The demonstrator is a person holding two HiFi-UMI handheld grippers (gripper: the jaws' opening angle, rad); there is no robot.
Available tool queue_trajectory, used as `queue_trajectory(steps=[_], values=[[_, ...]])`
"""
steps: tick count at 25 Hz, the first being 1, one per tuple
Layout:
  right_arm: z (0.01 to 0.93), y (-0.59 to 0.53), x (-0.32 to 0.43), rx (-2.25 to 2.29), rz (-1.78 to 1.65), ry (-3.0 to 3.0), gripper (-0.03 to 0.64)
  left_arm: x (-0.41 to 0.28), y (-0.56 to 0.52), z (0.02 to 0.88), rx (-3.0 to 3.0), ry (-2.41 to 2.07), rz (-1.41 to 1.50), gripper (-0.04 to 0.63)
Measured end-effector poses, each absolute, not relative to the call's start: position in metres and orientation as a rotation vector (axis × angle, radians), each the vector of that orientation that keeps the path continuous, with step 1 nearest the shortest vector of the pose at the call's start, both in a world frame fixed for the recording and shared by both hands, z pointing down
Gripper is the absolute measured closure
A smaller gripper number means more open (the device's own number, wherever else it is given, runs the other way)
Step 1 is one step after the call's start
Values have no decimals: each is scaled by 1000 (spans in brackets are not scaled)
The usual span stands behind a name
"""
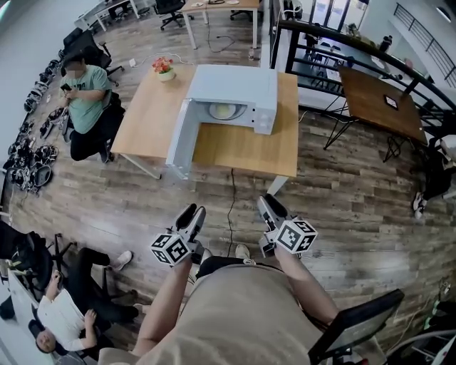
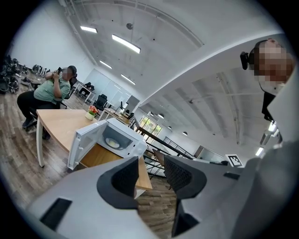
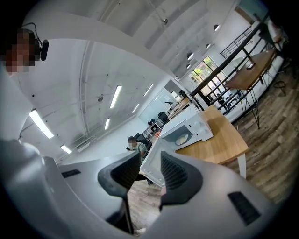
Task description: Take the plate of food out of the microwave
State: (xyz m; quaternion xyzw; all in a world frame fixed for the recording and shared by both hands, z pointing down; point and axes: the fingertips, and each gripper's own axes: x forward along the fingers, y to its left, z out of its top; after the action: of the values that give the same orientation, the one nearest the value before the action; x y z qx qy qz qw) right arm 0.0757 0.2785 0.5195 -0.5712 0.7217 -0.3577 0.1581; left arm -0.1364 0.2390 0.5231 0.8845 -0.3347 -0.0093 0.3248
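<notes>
Lying in microwave [image 1: 231, 93], plate [image 1: 223, 110] well beyond right gripper [image 1: 271, 204]

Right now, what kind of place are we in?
Probably an open-plan office or lab: desks with office chairs at the far end, a wooden table carrying an open microwave, and a black railing alongside.

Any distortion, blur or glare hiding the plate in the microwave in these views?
Head view: fisheye bends the frame's edges; the open microwave and plate are sharp, evenly lit. Left gripper view: strong barrel distortion, dark corners, plate small but clear. Right gripper view: same distortion, scene tilted, no glare on the plate.
</notes>
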Motion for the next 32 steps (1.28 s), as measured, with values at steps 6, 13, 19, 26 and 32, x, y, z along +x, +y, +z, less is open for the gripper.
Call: queue_trajectory(steps=[6,13,19,26,32], values=[[518,275,77,-1604,-1029,2060,499,-139,238,524,2309,-897,-33,433],[523,267,80,-1542,-1083,2022,465,-147,244,520,2301,-930,-31,433],[534,250,72,-1500,-1152,1994,465,-160,248,518,2283,-948,-12,433],[550,212,59,-1515,-1216,1991,466,-164,215,536,2259,-994,52,592],[557,167,63,-1566,-1262,1941,466,-143,164,546,2265,-898,85,592]])
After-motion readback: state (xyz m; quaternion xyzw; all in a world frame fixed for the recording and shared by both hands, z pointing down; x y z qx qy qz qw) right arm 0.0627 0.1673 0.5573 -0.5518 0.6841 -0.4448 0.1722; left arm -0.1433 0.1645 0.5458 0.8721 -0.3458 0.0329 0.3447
